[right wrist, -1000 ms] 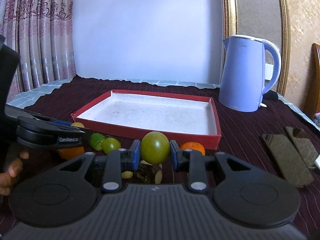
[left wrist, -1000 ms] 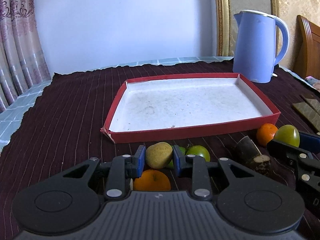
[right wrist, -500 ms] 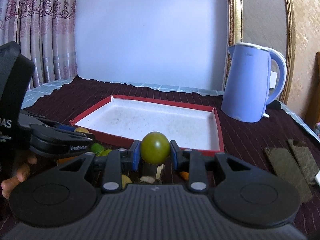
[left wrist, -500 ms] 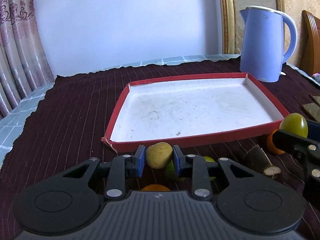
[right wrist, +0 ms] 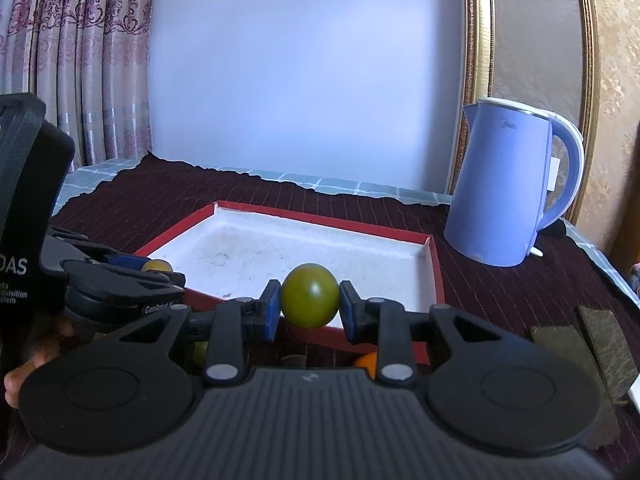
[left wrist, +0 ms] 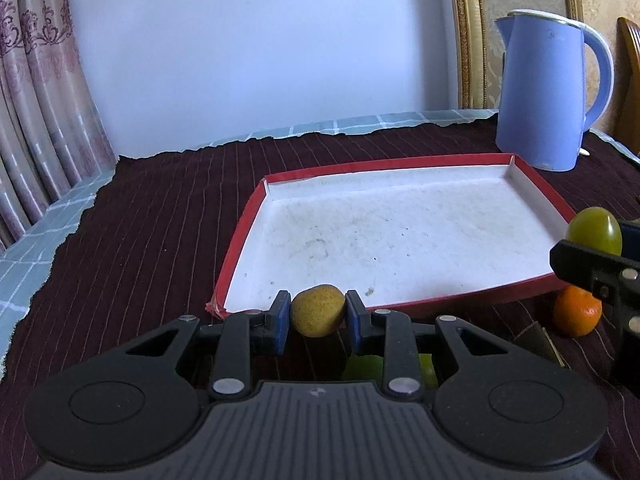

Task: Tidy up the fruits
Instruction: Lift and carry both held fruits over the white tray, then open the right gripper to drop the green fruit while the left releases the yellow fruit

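Note:
My left gripper (left wrist: 318, 318) is shut on a small yellow-brown fruit (left wrist: 318, 311), held above the cloth just before the near left corner of the red tray (left wrist: 240, 248). My right gripper (right wrist: 309, 306) is shut on a round green fruit (right wrist: 310, 295), held before the tray's (right wrist: 434, 264) near right edge. The green fruit also shows in the left wrist view (left wrist: 596, 229). An orange (left wrist: 577, 311) lies on the cloth by the tray's near right corner. Green fruits (left wrist: 368, 366) lie under my left gripper, partly hidden.
A blue electric kettle (left wrist: 548, 92) stands behind the tray's far right corner. Dark flat slabs (right wrist: 588, 344) lie on the cloth at the right. A dark cut stub (left wrist: 536, 340) lies near the orange. The dark red cloth ends at the left over a checked tablecloth (left wrist: 36, 248).
Both grippers have risen and moved forward toward the tray with their fruits. The loose fruits on the cloth have dropped lower in view, mostly under the grippers.

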Demonstrator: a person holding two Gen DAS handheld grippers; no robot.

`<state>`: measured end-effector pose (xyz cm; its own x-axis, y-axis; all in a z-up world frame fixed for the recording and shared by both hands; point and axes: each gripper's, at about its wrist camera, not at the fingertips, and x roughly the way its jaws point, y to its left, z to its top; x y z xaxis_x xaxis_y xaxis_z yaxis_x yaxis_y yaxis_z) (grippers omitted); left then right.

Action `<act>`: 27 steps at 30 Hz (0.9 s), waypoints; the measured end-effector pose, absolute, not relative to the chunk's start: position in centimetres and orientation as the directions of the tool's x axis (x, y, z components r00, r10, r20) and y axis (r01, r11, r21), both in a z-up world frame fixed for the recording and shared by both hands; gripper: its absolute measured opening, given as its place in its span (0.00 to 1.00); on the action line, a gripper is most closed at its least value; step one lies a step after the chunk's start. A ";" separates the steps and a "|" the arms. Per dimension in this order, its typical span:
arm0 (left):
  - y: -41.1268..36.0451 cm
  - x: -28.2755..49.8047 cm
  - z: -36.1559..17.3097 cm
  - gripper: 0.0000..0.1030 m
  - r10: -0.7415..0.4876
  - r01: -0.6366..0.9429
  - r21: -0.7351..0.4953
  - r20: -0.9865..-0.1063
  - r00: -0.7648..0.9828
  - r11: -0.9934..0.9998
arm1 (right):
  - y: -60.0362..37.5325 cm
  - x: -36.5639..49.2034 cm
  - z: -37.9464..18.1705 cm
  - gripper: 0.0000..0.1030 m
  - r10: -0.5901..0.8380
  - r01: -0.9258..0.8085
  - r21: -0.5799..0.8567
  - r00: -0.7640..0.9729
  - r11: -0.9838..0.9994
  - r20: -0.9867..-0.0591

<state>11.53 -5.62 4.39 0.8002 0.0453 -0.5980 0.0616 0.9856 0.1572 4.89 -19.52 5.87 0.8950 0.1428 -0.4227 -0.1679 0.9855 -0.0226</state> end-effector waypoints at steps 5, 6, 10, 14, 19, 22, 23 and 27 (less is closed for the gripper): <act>-5.8 12.6 4.3 0.27 0.055 0.052 0.156 -0.608 0.792 0.986 | -19.7 6.1 6.1 0.28 0.138 -0.162 -0.020 0.893 0.987 -0.428; -5.8 12.8 4.2 0.27 0.057 0.050 0.157 -0.608 0.792 0.986 | -19.8 6.3 6.1 0.28 0.135 -0.159 -0.021 0.894 0.987 -0.428; -6.0 13.6 4.1 0.27 0.067 0.042 0.163 -0.613 0.788 0.986 | -20.0 7.4 6.2 0.28 0.130 -0.151 -0.015 0.893 0.988 -0.432; -6.1 14.6 4.1 0.27 0.084 0.032 0.175 -0.613 0.786 0.984 | -20.2 8.7 6.1 0.28 0.125 -0.144 -0.008 0.888 0.990 -0.443; -6.1 15.9 4.0 0.27 0.101 0.018 0.185 -0.611 0.785 0.983 | -20.6 10.2 5.9 0.28 0.113 -0.133 -0.012 0.884 0.991 -0.455; -6.1 16.7 3.9 0.27 0.111 0.011 0.193 -0.611 0.784 0.981 | -20.9 10.9 5.8 0.28 0.109 -0.125 -0.005 0.881 0.992 -0.460; -6.2 16.9 3.9 0.27 0.115 0.010 0.197 -0.612 0.782 0.980 | -21.0 11.2 5.7 0.28 0.107 -0.123 -0.005 0.880 0.992 -0.462; -6.4 17.8 3.6 0.27 0.125 0.009 0.208 -0.620 0.774 0.978 | -21.1 12.5 5.4 0.28 0.097 -0.117 -0.012 0.873 0.993 -0.478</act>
